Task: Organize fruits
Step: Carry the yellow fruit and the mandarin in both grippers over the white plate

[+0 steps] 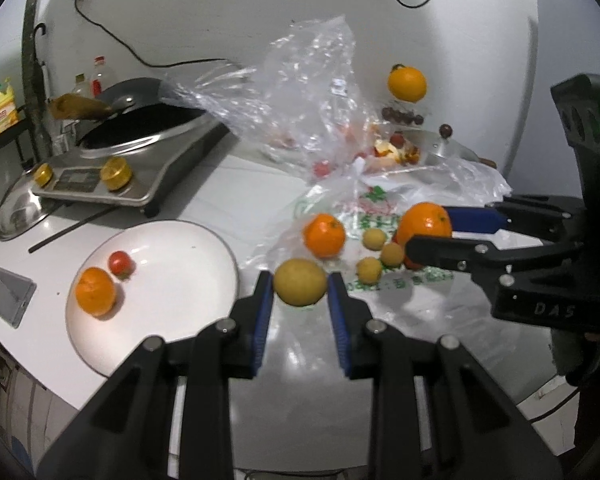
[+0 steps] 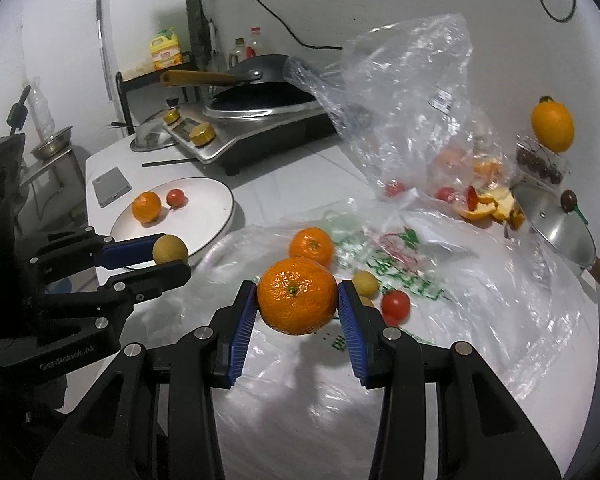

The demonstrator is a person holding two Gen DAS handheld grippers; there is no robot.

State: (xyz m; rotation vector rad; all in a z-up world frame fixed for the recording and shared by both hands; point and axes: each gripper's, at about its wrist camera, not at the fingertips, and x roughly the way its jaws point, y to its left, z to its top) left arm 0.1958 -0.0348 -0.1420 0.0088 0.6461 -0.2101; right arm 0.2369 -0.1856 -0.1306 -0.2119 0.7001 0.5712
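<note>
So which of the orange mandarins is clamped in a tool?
The big orange mandarin in the right tool; the others lie on the white plate and the plastic bag.

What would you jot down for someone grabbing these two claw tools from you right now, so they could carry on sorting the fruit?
Left gripper: shut on a small yellow fruit, lifted beside the plate.
Right gripper: shut on an orange, held above the flat bag.
Done: one orange and one tomato lie on the plate.
Left: set down both held fruits. An orange, three small yellow fruits and a tomato lie on the bag; more sit inside the clear bag.
</note>
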